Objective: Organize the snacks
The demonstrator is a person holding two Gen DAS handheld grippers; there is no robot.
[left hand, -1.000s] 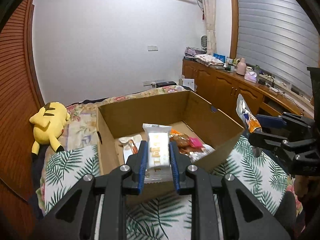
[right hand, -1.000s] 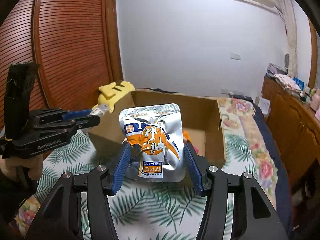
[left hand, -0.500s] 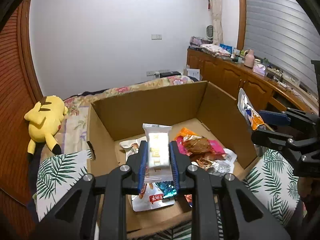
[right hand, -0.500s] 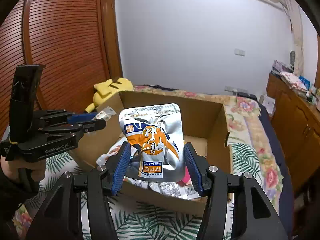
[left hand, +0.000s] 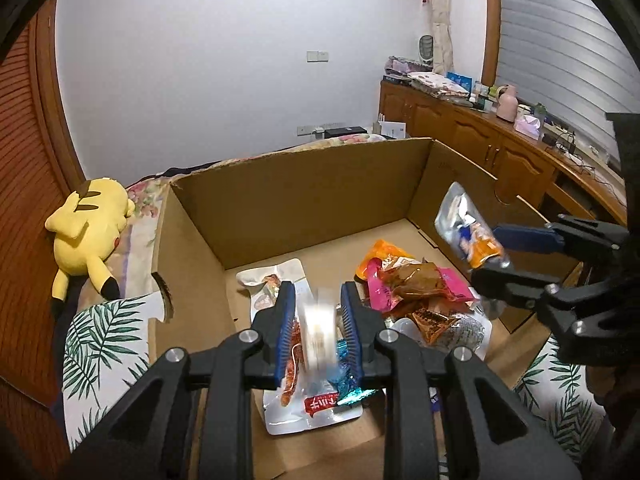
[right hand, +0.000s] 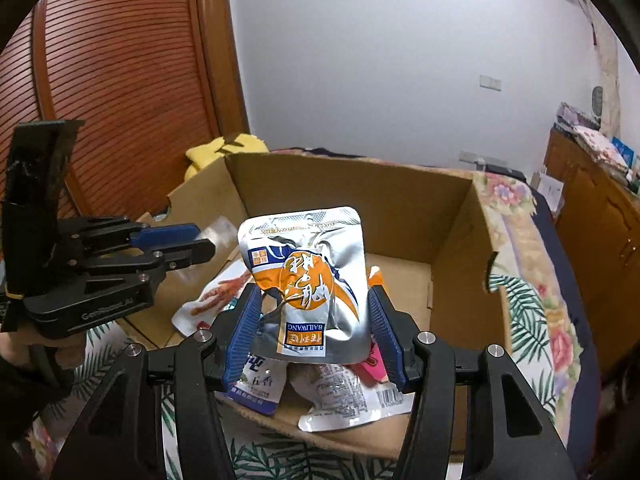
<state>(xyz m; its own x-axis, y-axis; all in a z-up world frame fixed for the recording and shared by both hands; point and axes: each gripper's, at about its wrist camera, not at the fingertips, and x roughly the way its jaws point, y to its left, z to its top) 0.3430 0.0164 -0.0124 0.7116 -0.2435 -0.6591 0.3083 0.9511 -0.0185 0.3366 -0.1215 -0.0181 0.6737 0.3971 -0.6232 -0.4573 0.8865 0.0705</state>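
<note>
An open cardboard box on the bed holds several snack packets. My left gripper is over the box's near left part with its jaws apart; a small clear-wrapped white snack is blurred between them, dropping free. My right gripper is shut on a silver and orange pouch and holds it above the box's right side. The pouch also shows in the left wrist view. The left gripper shows in the right wrist view.
A yellow plush toy lies on the bed left of the box. A leaf-print cloth covers the bed around the box. A wooden cabinet with clutter runs along the right wall. A slatted wooden door stands at the left.
Both grippers have moved forward and down over the box. The left jaws have opened and the white snack has slipped down between them. The right gripper still holds its pouch.
</note>
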